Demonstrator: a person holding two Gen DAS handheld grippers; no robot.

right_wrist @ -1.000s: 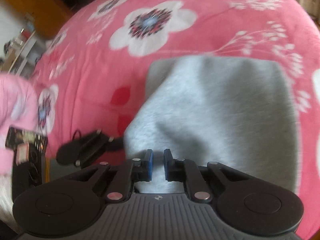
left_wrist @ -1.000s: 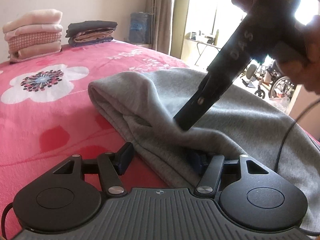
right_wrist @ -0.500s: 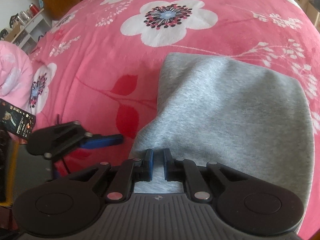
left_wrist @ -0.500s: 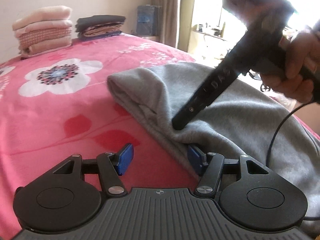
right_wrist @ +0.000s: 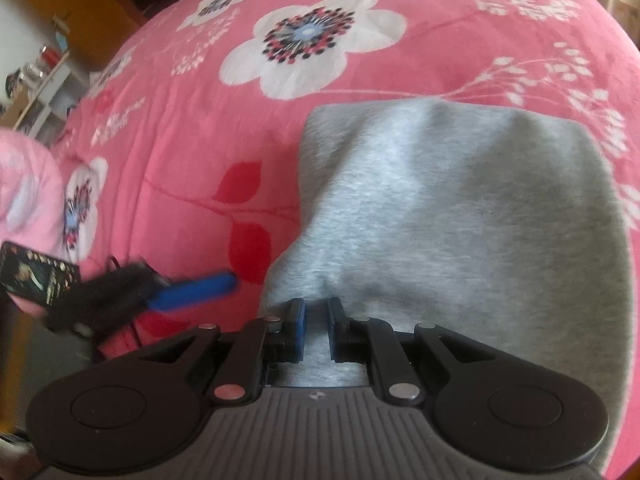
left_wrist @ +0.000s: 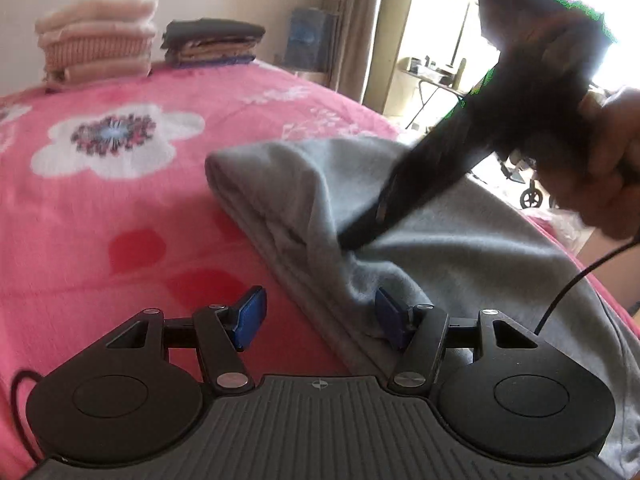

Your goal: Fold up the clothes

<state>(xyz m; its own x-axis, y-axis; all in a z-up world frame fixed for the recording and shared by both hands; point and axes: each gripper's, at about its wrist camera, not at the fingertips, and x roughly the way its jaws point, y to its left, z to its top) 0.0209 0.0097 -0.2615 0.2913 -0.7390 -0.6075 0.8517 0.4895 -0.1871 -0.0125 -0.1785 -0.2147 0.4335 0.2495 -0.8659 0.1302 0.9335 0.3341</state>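
Across the pink flowered bed (right_wrist: 168, 184), our right tool (right_wrist: 316, 330) stays pinched on the near-left corner of the folded grey garment (right_wrist: 460, 208), while our left tool (left_wrist: 318, 318), wide open, has released its edge.

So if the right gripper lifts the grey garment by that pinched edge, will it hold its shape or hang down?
Probably it hangs down: the grey garment already puckers where the right gripper pinches it. Its folded layers, visible at the edge in the left wrist view, look loose, so they may slide apart. The thick knit seems unlikely to slip from the pads.
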